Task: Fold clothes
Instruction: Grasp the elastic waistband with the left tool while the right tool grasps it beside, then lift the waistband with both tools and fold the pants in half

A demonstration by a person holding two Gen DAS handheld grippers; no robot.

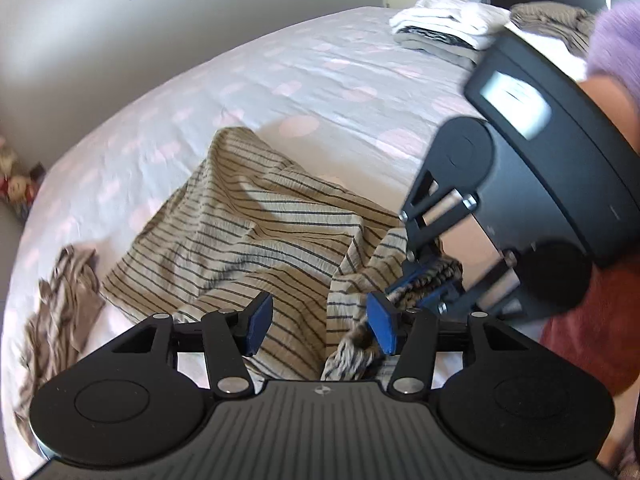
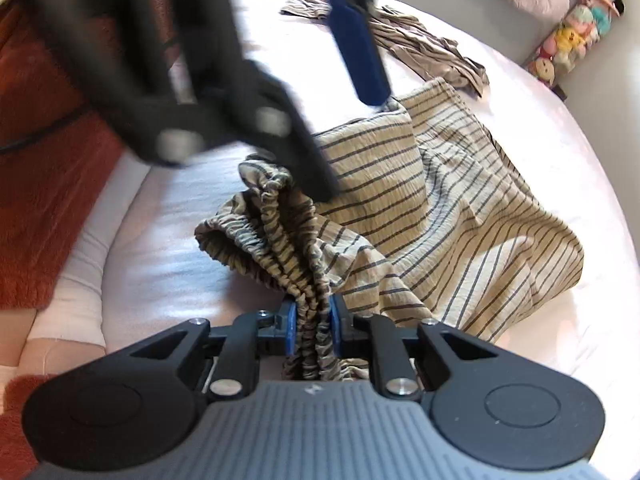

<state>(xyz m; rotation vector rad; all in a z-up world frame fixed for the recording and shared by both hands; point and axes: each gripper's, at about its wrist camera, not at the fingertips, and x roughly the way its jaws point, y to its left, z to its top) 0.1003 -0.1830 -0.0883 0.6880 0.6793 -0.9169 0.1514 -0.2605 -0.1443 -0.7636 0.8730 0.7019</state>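
Right hand-held gripper (image 2: 312, 322) clamped on striped trousers (image 2: 440, 200) waistband, left hand-held gripper (image 1: 320, 320) jaws apart, bed (image 1: 280, 80)

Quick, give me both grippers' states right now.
Left gripper: open, holding nothing.
Right gripper: shut on the gathered elastic waistband of the beige dark-striped crinkle-fabric garment.

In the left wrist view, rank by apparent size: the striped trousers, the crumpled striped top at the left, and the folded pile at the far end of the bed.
1. Striped trousers, clearly largest.
2. Crumpled striped top.
3. Folded pile, which looks smallest, but it lies farthest from the camera, so its true size is unsure.
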